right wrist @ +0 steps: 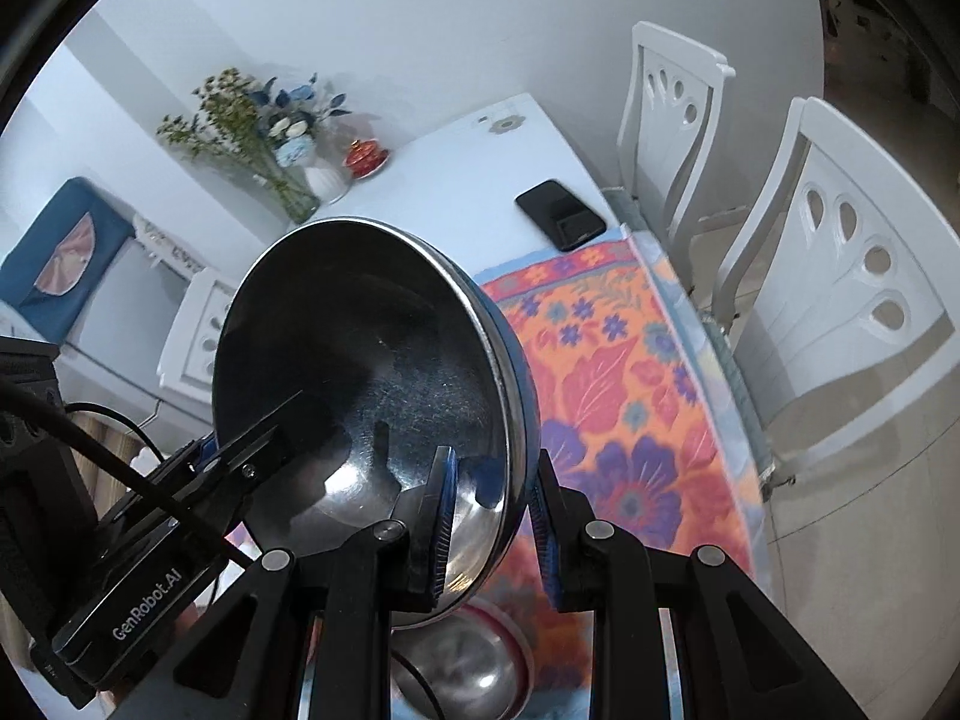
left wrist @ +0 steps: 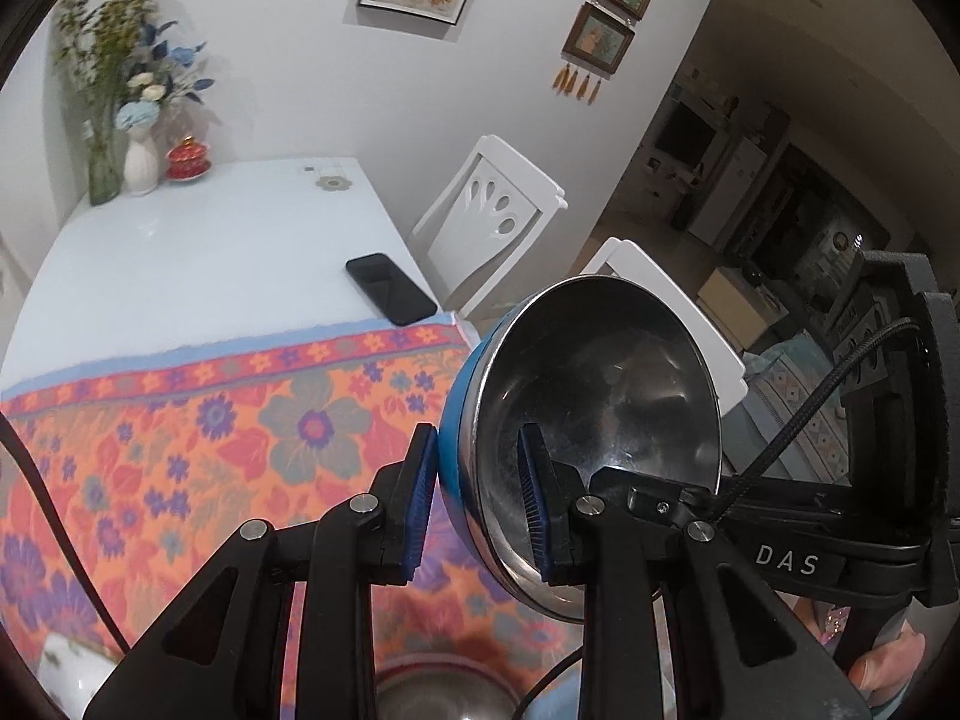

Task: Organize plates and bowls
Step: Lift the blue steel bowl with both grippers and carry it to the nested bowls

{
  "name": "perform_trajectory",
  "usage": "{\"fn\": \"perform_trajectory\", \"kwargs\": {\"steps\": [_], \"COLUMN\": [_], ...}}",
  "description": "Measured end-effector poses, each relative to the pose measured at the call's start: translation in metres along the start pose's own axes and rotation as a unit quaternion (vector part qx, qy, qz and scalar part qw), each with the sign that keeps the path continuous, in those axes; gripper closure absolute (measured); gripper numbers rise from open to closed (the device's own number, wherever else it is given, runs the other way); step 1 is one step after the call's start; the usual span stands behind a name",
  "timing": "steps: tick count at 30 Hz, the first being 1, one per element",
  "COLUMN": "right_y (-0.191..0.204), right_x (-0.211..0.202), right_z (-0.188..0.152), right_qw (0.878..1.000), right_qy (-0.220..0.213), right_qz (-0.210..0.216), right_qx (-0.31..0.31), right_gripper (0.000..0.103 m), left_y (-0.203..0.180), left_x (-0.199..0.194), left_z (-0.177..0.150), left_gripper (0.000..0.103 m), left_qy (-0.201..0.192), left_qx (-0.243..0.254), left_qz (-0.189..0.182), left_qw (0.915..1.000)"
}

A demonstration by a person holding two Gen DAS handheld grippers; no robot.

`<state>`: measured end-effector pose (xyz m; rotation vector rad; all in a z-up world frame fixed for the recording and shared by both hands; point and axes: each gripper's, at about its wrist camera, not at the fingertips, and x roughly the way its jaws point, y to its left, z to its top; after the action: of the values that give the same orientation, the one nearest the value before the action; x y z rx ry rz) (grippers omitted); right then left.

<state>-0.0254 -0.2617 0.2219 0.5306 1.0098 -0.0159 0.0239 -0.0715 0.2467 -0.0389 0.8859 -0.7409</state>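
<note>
While both clamp its rim, left tool (left wrist: 477, 501) and right tool (right wrist: 495, 531) hold one steel bowl (left wrist: 591, 384)

Both fisheyes rode on the grippers, looked forward along the fingers, pitched down at the table (left wrist: 198, 252). Left wrist view sat close behind the left gripper (left wrist: 477, 498), bowl (left wrist: 591, 396) filling lower right. Right wrist view sat equally close behind the right gripper (right wrist: 492, 531), same bowl (right wrist: 360, 372) from the opposite rim. Shared: bowl, floral cloth (left wrist: 198, 438), phone (left wrist: 390, 288), flower vases (left wrist: 123, 132), white chairs (left wrist: 492, 210), each other's gripper body at frame edge.
</note>
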Motion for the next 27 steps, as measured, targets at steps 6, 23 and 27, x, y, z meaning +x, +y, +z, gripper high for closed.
{"fn": "perform_trajectory", "kwargs": {"steps": [6, 23, 27], "right_y": [0.017, 0.0, -0.004], "right_x": [-0.007, 0.049, 0.055], "right_z": [-0.04, -0.141, -0.152], "right_qw": [1.0, 0.984, 0.982], "right_qy": [0.025, 0.169, 0.178], "right_qz": [0.012, 0.034, 0.029], "right_qx": [0.001, 0.046, 0.052], "right_gripper": [0.079, 0.079, 0.079], "left_y": [0.007, 0.044, 0.045], "left_x": [-0.023, -0.02, -0.014], "left_z": [-0.038, -0.162, -0.176], "left_gripper": [0.079, 0.079, 0.079], "left_qy": [0.014, 0.102, 0.115], "left_qx": [-0.022, -0.111, -0.112], "left_qz": [0.01, 0.021, 0.025], "left_qw": [0.9996, 0.9884, 0.9867]}}
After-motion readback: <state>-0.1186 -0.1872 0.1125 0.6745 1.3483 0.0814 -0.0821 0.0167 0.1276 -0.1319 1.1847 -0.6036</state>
